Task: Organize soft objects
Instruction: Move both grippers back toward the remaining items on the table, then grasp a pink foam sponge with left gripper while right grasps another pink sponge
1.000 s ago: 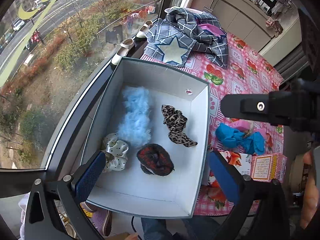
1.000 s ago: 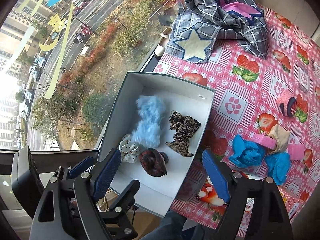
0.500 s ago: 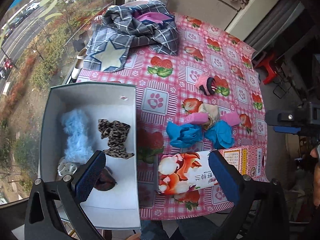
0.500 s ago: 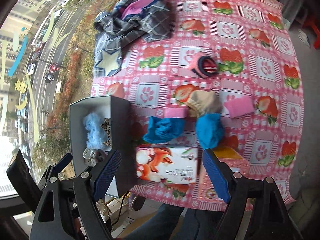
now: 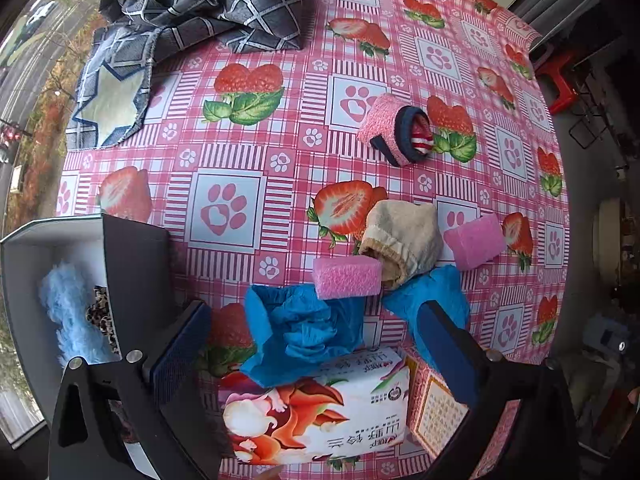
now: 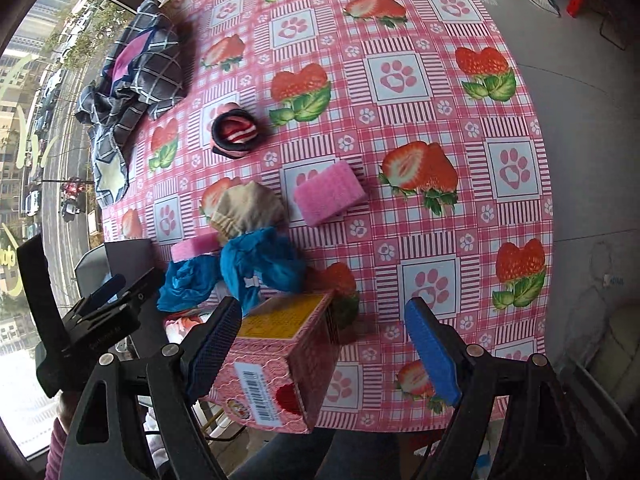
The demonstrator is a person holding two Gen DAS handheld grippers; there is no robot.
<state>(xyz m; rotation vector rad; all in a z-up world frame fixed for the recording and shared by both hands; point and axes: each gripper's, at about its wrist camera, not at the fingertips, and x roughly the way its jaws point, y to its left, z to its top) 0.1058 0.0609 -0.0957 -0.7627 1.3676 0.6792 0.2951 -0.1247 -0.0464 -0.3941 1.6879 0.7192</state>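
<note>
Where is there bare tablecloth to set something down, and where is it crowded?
Free: the stretch between the plaid cloth, the pink rolled sock and the grey box; also the far side beyond the pink sponge. Crowded: the near edge, with blue gloves, beige sock, tissue pack and pink carton.

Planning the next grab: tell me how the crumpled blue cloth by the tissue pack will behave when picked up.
The blue cloth lies crumpled in loose folds, so it will probably hang limp and unfurl. It looks thin, likely light. One edge rests against the tissue pack, which may shift slightly.
</note>
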